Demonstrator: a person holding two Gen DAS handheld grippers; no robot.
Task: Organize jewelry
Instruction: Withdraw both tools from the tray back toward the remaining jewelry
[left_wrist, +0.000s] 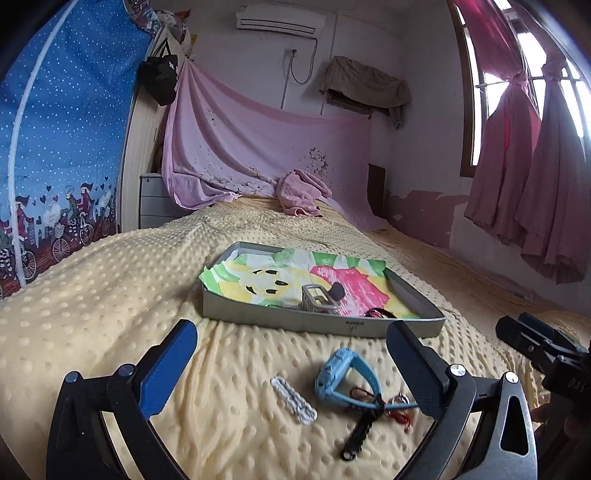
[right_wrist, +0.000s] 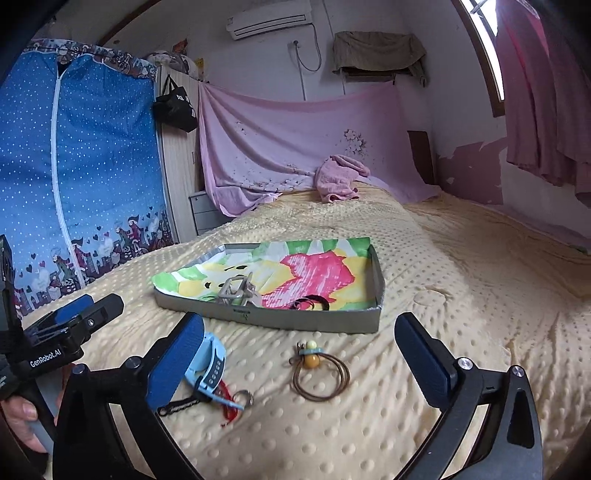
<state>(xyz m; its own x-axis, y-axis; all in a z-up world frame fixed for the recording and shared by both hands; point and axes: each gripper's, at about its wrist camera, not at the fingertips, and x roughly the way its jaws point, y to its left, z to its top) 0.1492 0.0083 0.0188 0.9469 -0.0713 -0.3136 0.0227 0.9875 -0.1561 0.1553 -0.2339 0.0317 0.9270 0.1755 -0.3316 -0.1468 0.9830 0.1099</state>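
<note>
Both tools, left (left_wrist: 295, 373) and right (right_wrist: 299, 354), hover level, spread wide.

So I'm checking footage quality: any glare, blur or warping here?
Left wrist view: window blown out white, walls bowed by fisheye, blue watch sharp. Right wrist view: same bowing, dark corners, brown cord bracelet crisp under soft, even daylight.

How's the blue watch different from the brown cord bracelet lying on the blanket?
The blue watch is a chunky plastic strap with a case; the brown cord bracelet is a thin loop with beads. The watch overlaps other pieces; the bracelet lies alone. Both rest on the yellow blanket, outside the tray.
</note>
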